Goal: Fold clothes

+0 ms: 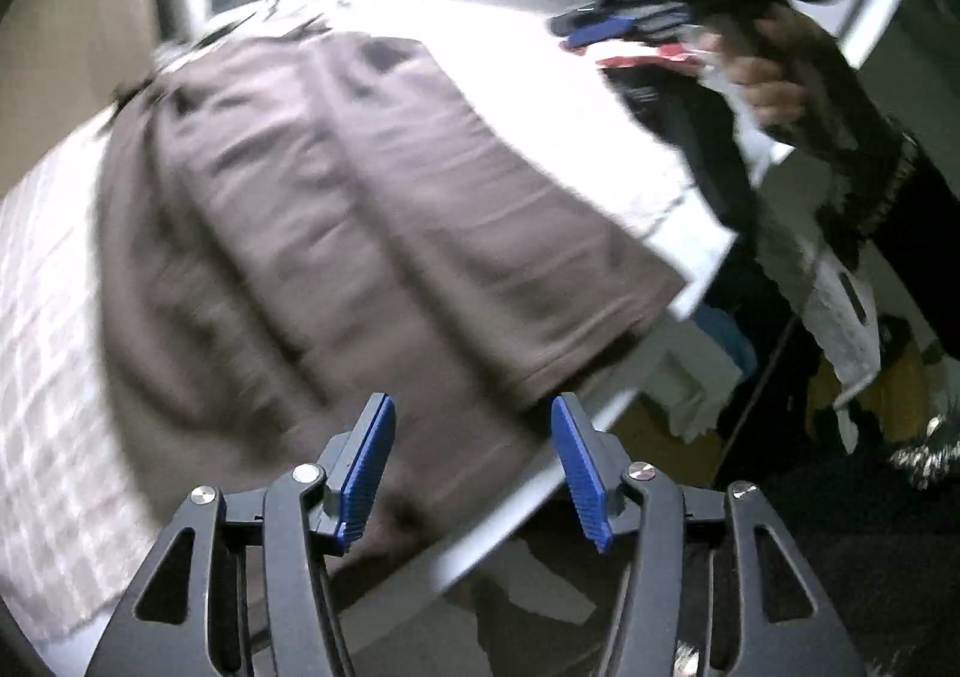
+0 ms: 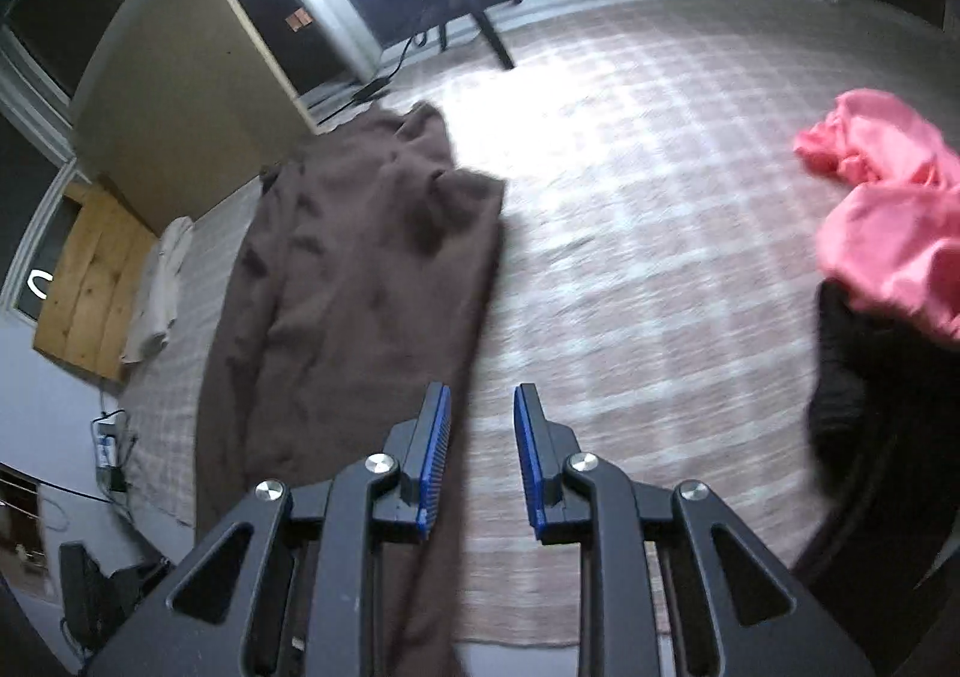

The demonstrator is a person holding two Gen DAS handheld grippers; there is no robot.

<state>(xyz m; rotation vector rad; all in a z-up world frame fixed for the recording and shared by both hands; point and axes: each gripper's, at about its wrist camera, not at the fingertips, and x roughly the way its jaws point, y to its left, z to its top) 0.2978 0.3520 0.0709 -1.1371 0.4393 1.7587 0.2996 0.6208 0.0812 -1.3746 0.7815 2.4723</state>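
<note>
A brown garment (image 1: 336, 209) lies spread over the checked bed cover (image 1: 42, 329), blurred by motion in the left wrist view. My left gripper (image 1: 471, 413) hovers open above its near hem, with nothing between its blue pads (image 1: 369, 467). In the right wrist view the same brown garment (image 2: 354, 281) lies lengthwise on the left of the bed. My right gripper (image 2: 480, 401) is open over the garment's right edge and holds nothing. The other gripper (image 1: 606, 26), held in a person's hand (image 1: 774, 83), shows at the upper right of the left wrist view.
A pink garment (image 2: 894, 209) and a black one (image 2: 852, 377) lie at the bed's right side. A white cloth (image 2: 159, 287) rests by a wooden panel (image 2: 90, 287) at the left. Clothes and clutter (image 1: 708, 377) sit on the floor past the bed edge.
</note>
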